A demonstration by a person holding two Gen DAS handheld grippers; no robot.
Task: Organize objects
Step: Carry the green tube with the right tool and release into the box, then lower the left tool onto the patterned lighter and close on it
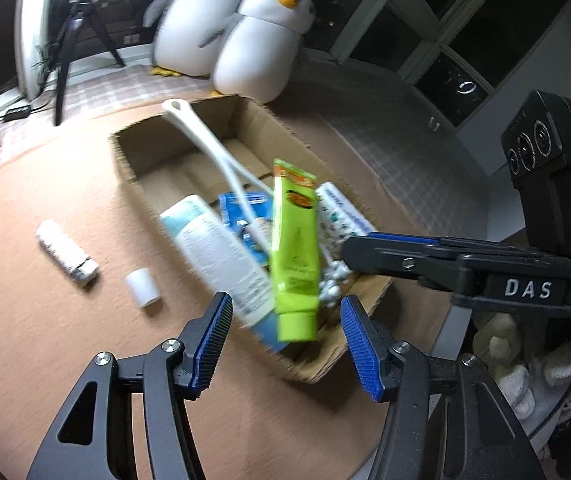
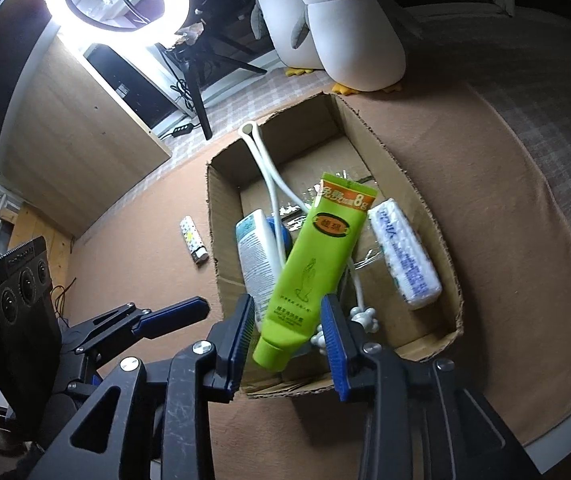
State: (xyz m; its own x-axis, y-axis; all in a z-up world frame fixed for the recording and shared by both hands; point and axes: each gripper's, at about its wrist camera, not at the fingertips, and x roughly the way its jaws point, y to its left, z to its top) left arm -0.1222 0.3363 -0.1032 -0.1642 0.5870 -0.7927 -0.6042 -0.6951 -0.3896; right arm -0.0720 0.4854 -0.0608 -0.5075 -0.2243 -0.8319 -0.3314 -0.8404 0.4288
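Green tube over near end of cardboard box, cap end down, tilted, blurred. Right hand-held gripper spread around tube's lower end; blue pads either side, contact not clear. Left hand-held gripper spread, nothing between pads, near box's front corner. In box: white-blue tube, white long-handled tool, white packet. On table left of box: small patterned stick, white cap, apart from each other.

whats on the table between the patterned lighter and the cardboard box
A small white cylinder stands on the table between the patterned lighter and the cardboard box, seen in the left wrist view.
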